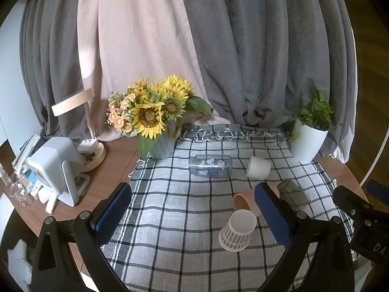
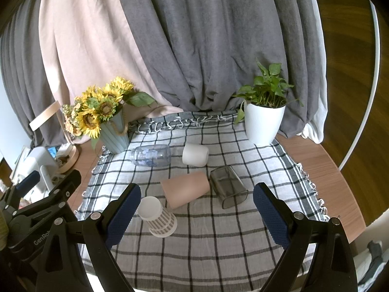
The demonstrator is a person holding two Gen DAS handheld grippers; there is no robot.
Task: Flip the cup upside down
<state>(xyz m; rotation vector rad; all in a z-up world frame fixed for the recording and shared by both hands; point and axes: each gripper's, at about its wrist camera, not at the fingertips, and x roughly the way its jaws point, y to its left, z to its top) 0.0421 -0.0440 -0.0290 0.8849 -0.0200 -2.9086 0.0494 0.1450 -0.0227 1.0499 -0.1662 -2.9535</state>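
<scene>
Several cups lie on a checked cloth (image 2: 206, 243). A checked paper cup (image 2: 158, 219) (image 1: 237, 231) stands upside down near the front. A pink cup (image 2: 186, 189) (image 1: 243, 200), a smoky square cup (image 2: 227, 186) (image 1: 293, 194), a white cup (image 2: 195, 155) (image 1: 259, 168) and a clear printed jar (image 2: 150, 155) (image 1: 210, 166) lie on their sides. My left gripper (image 1: 194, 211) is open and empty above the cloth's left part. My right gripper (image 2: 197, 209) is open and empty, above the front of the cloth.
A sunflower vase (image 2: 114, 133) (image 1: 161, 143) stands at the back left, a white plant pot (image 2: 263, 124) (image 1: 307, 143) at the back right. A lamp (image 1: 93, 153) and a white device (image 1: 57, 168) sit left of the cloth. Grey and pink curtains hang behind.
</scene>
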